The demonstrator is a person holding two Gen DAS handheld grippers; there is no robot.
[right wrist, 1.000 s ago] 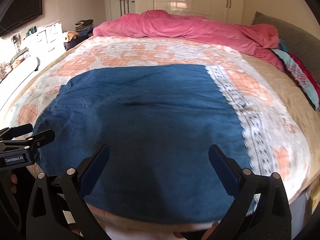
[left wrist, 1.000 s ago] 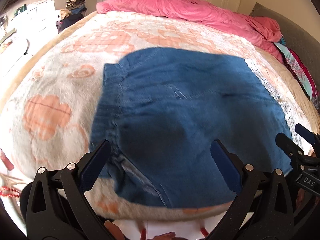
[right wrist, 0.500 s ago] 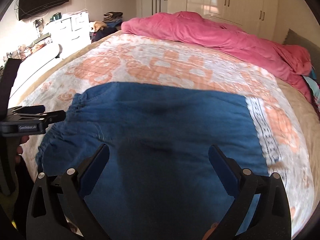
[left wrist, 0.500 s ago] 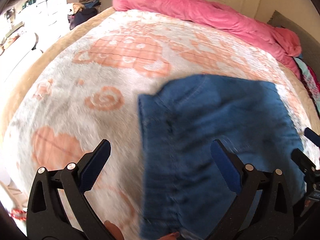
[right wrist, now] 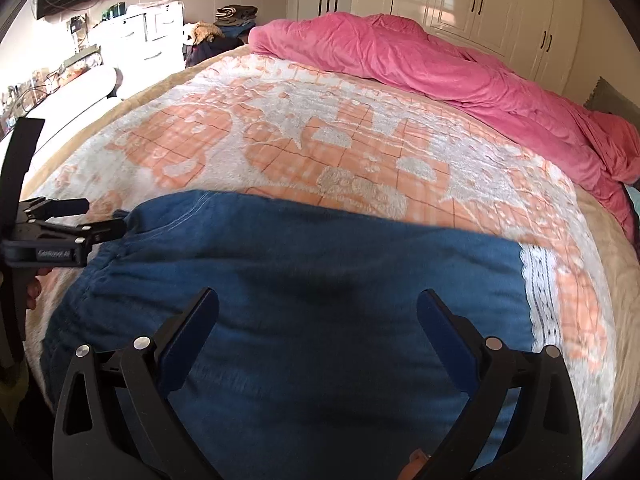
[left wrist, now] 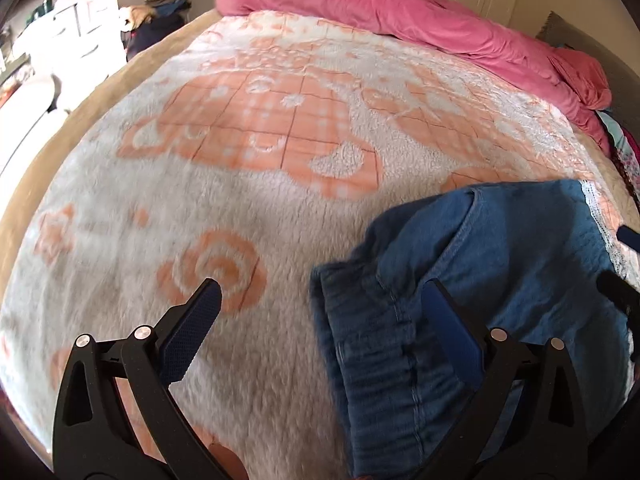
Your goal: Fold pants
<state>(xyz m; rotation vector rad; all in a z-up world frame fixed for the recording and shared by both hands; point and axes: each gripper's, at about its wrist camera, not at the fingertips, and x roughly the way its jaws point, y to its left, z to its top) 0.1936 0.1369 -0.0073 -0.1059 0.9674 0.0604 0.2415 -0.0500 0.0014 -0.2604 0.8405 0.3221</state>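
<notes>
Blue denim pants [right wrist: 304,280] lie flat on the bed, the gathered waistband [left wrist: 360,320] at their left end. My left gripper [left wrist: 320,292] is open, its right finger over the waistband edge, its left finger over bare blanket. It also shows in the right wrist view as the left gripper [right wrist: 100,220], beside the waistband's far corner. My right gripper [right wrist: 318,300] hangs open above the middle of the pants, holding nothing. The near edge of the pants is hidden behind the fingers.
A fleecy orange-and-white blanket [left wrist: 260,128] covers the bed. A pink duvet [right wrist: 440,64] is bunched along the far side. White wardrobes [right wrist: 480,0] stand behind; a white dresser [right wrist: 144,36] and clothes pile stand at the far left. A lace strip [right wrist: 540,292] borders the pants' right end.
My left gripper has swung left off the pants toward the waistband end, so blanket now fills most of its view. The right gripper moved forward over the pants. Both stayed open.
</notes>
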